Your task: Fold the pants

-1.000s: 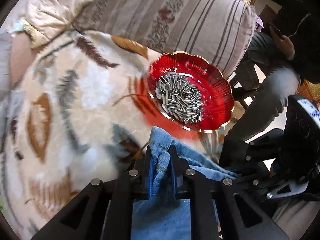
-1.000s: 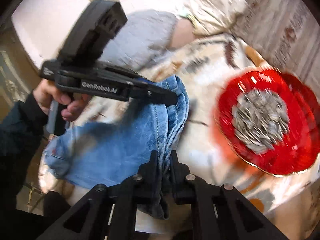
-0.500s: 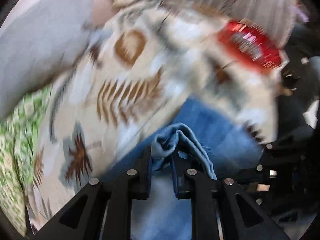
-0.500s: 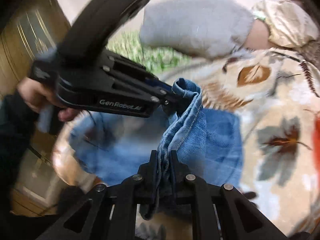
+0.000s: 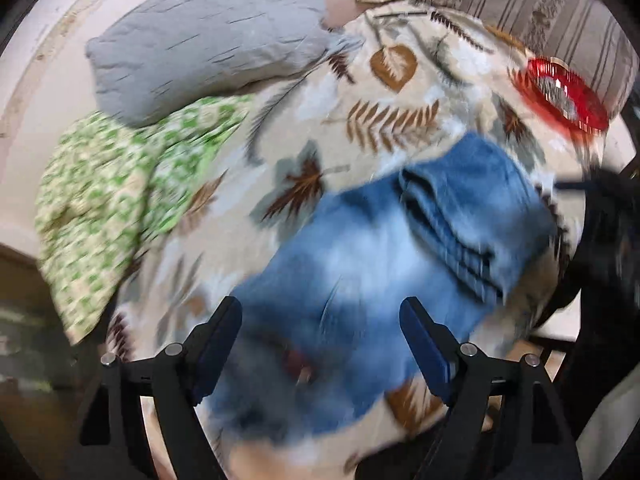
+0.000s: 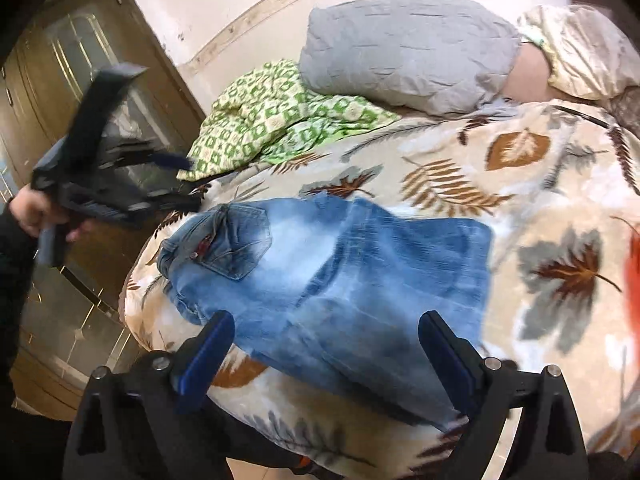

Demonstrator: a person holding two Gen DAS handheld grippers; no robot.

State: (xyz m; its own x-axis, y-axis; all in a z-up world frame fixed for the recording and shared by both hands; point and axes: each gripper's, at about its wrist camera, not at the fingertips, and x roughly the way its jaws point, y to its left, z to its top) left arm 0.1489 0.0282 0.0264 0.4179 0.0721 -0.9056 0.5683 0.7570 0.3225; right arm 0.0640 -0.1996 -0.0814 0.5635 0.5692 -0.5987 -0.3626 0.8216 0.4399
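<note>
- The blue jeans [image 6: 332,276] lie folded on a leaf-patterned blanket [image 6: 480,168] that covers the bed, in the lower middle of the right wrist view, with a back pocket facing up at the left end.
- In the left wrist view the jeans [image 5: 360,280] fill the lower centre, and the folded-over layers show as stacked edges to the right of centre; this view is blurred.
- The right tongs [image 6: 326,354] have just been opening: the jaws stand wide apart over the near edge of the jeans, with no denim pinched between the blue pads.
- The left tongs [image 5: 320,338] have also just been opening and stand spread above the jeans, gripping nothing.
- In the right wrist view the left tongs [image 6: 182,180] appear at the left of the frame, held by a hand [image 6: 30,216] in a dark sleeve, just beyond the waistband end.
- A grey pillow [image 6: 408,52] lies at the top of the frame, touching a green patterned cloth [image 6: 276,116] to its lower left.
- A red glass dish [image 5: 566,96] sits on the blanket at the upper right of the left wrist view, apart from the jeans.
- A wooden cabinet with glass doors [image 6: 76,68] stands at the left.
</note>
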